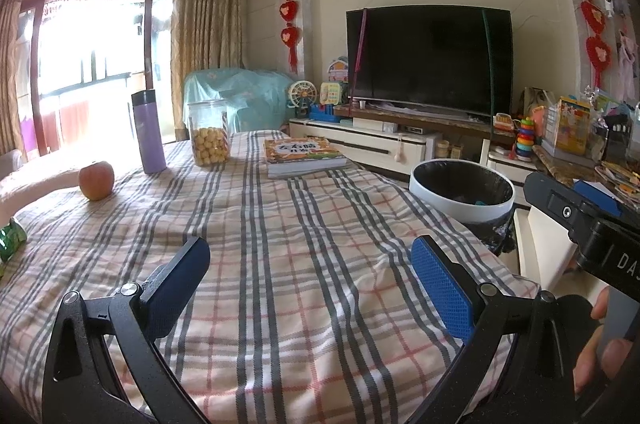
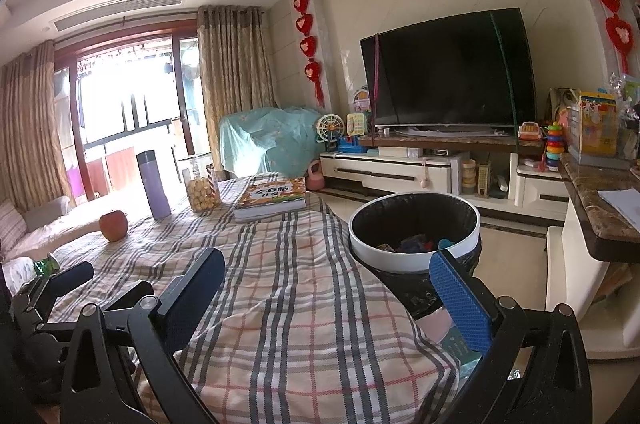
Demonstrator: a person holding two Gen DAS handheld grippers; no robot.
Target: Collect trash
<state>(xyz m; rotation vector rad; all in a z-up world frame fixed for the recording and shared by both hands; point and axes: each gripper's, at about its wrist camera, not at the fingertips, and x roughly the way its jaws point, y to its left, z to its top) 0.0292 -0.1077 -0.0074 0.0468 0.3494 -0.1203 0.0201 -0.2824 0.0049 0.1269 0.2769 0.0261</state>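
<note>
Two grippers: both hovered low over the near end of the plaid-cloth-covered surface (image 1: 304,224), neither touching it.
Left gripper (image 1: 310,272): released, its black fingers with blue textured pads spread wide and nothing between them; only checked cloth showed in the gap.
Right gripper (image 2: 328,288): also released and empty, one finger over the cloth, the other at the surface's right edge in front of the bin.
Hand (image 1: 600,344): fingertips wrapped around a black handle at the lower right of the left wrist view.
Round white-rimmed trash bin with black liner (image 2: 414,264): stood on the floor just beside the right edge of the surface; several coloured scraps lay in its bottom, too small to identify.
Green shiny wrapper (image 1: 10,238): lay crumpled at the far left edge of the surface, well apart from the bin and partly cut off by the frame.
Red apple (image 1: 96,180): sat on the cloth at the left, beyond the wrapper.
Purple cylindrical flask with dark cap (image 1: 148,132): stood upright, to the right of the apple and farther away.
Clear plastic jar of round yellow snacks (image 1: 209,132): upright, just right of the flask.
Stack of books with an orange illustrated cover (image 1: 304,156): lay flat at the far end, right of the jar.
Large dark television (image 1: 430,58): on a low cabinet against the far wall.
</note>
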